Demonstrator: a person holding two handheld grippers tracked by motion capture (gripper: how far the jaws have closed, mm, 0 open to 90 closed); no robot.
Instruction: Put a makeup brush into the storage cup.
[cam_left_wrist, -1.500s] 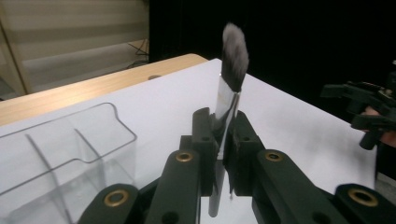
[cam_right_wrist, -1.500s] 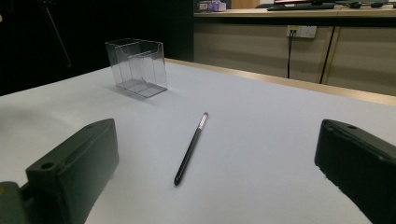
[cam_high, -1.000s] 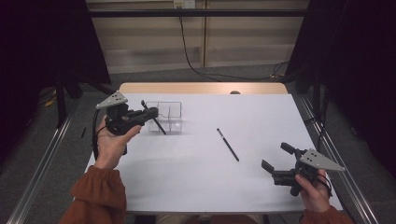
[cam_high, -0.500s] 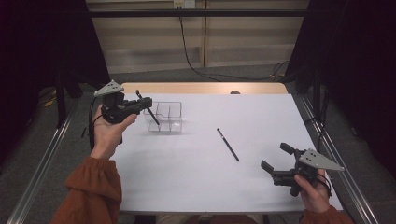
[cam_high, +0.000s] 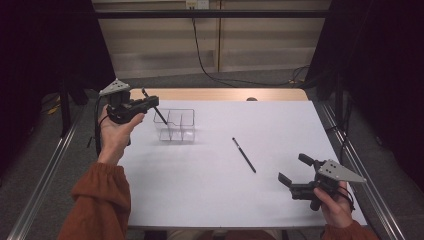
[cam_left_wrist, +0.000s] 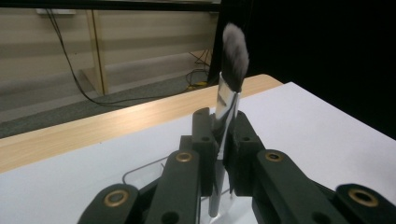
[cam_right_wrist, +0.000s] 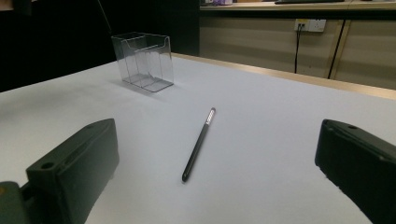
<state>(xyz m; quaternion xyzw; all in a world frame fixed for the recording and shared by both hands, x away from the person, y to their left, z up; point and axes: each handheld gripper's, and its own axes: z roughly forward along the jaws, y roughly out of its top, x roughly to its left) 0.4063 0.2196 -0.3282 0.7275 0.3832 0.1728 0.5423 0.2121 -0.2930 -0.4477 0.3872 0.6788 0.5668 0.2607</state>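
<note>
My high view looks forward and down over the whole surface (cam_high: 200, 190). My left claw (cam_left_wrist: 219, 140) camera sits close, facing the far edge. My right claw (cam_right_wrist: 210, 186) camera looks low across; both share the clear organiser (cam_right_wrist: 144, 60).

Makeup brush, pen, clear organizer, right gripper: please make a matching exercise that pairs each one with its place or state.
Things:
1. makeup brush
2. pen
3. clear organizer
4. right gripper

States:
A. open, holds nothing
B. lies flat on the white table
C. clamped in the left gripper
D. stands on the table, far left

Pairs: 1-C, 2-B, 3-D, 4-A
</note>
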